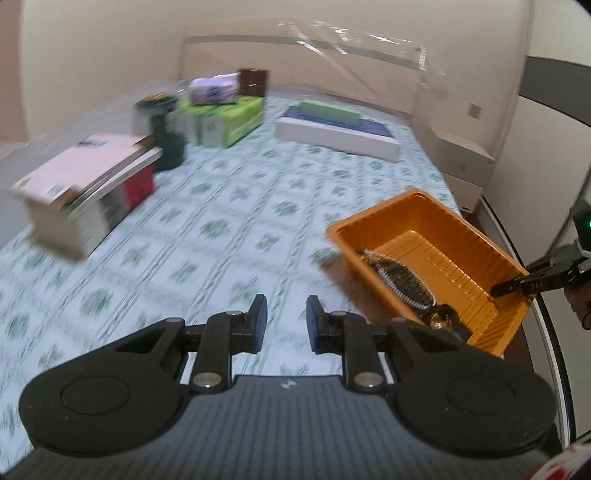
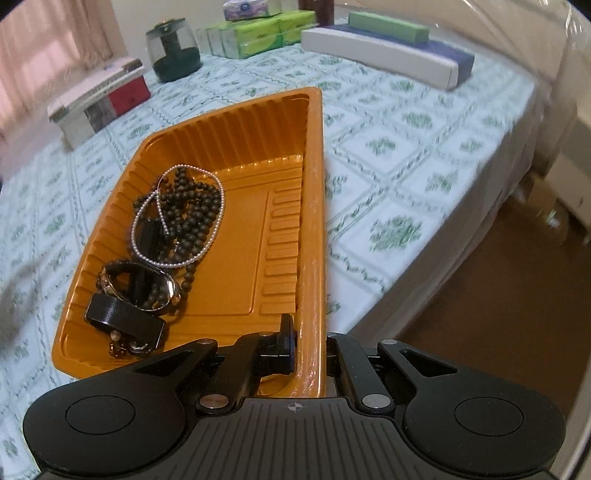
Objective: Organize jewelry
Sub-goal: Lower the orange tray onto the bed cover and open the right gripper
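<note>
Right gripper (image 2: 310,347) is clamped on the near right wall of the orange tray (image 2: 314,206), one finger inside and the other outside the rim. Left gripper (image 1: 286,321) hangs over the patterned tablecloth (image 1: 229,206) with its fingers parted and nothing between them.

The jewelry sits in the near left part of the tray: a pearl necklace (image 2: 177,218) looped over dark wooden beads (image 2: 192,210), a metal bangle (image 2: 147,284) and a black clip-like piece (image 2: 123,319) nearest the corner. Judging by the grip, the step in hand is shifting or steadying the tray. It looks like thin plastic, so I would keep it level and slide it rather than lift by one wall, or the beads will run to one end and tangle further.

Around it: a flat white box (image 2: 384,55) with a green bar on top at the far right, green tissue packs (image 2: 258,35) at the far middle, a dark glass jar (image 2: 173,51) and a stack of books (image 2: 99,96) at the far left. All stand well apart from the tray. The table edge is just to its right, which is the real hazard. The left view is blurred, so finer detail there is uncertain.
</note>
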A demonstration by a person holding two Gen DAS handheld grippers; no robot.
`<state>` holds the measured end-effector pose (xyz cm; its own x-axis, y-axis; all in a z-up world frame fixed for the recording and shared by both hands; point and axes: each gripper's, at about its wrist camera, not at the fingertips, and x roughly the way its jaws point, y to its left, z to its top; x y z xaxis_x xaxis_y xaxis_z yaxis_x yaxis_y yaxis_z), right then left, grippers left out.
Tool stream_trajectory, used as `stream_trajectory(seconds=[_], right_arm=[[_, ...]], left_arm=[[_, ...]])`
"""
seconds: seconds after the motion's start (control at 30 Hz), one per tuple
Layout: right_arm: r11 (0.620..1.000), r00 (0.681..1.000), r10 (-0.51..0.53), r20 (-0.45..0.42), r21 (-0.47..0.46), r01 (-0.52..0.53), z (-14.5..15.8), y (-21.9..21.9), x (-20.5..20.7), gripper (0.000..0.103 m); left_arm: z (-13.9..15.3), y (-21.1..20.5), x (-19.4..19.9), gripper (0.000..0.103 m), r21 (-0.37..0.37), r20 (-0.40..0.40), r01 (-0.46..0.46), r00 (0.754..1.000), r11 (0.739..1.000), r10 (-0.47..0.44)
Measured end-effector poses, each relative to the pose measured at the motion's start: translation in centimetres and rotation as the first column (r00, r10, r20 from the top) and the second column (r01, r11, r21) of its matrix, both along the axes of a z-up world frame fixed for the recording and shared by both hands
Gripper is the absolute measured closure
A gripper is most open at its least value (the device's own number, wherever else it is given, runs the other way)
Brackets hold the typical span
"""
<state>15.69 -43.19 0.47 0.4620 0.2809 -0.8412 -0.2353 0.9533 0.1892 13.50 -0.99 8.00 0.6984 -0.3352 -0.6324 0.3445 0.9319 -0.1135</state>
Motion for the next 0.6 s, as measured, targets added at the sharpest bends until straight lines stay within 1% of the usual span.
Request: stream_trajectory(seconds=[0.17,0.27,0.33,0.47,0.53,0.57,0.6], right_arm=[[0.996,0.998,0.054,0.015,0.076,-0.055,-0.8,1.1,0.4,0.1],[0.992,0.996,0.087,0.027,0.093,-0.089,-1.3,2.6,0.6,0.1],[0.989,0.995,0.1,0.03,0.11,-0.103,-1.6,3.4,1.0,0.1],[0.987,0.996,0.084,0.034,0.131,-0.088,-2.1,3.9,1.5,0.1],[0.984,0.998,0.052,0.024,0.168,-0.056,-2.3,3.3,1.5,0.1],[0.982,0.999,0.036,0.023,0.183,-0.039,-2.3,3.0,1.5,0.094],[0.979,1.0,0.011,0.025,0.201,-0.015,-2.4,2.5,1.1,0.084]], left_arm=[[-0.6,2.1,-2.0,0.084,-0.024,-0.03,-0.074,0.997,0.997,0.073],[-1.1,3.1,-2.8,0.083,-0.033,-0.047,-0.11,0.993,0.993,0.109],[-1.4,3.6,-3.3,0.083,-0.025,-0.058,-0.128,0.99,0.992,0.126],[-2.4,4.6,-4.2,0.08,-0.017,-0.085,-0.156,0.984,0.988,0.154],[-2.9,4.9,-4.7,0.079,-0.02,-0.094,-0.167,0.982,0.986,0.164],[-3.1,5.0,-5.0,0.077,-0.021,-0.098,-0.175,0.98,0.984,0.172],[-3.3,5.0,-5.3,0.075,-0.023,-0.101,-0.181,0.979,0.983,0.177]])
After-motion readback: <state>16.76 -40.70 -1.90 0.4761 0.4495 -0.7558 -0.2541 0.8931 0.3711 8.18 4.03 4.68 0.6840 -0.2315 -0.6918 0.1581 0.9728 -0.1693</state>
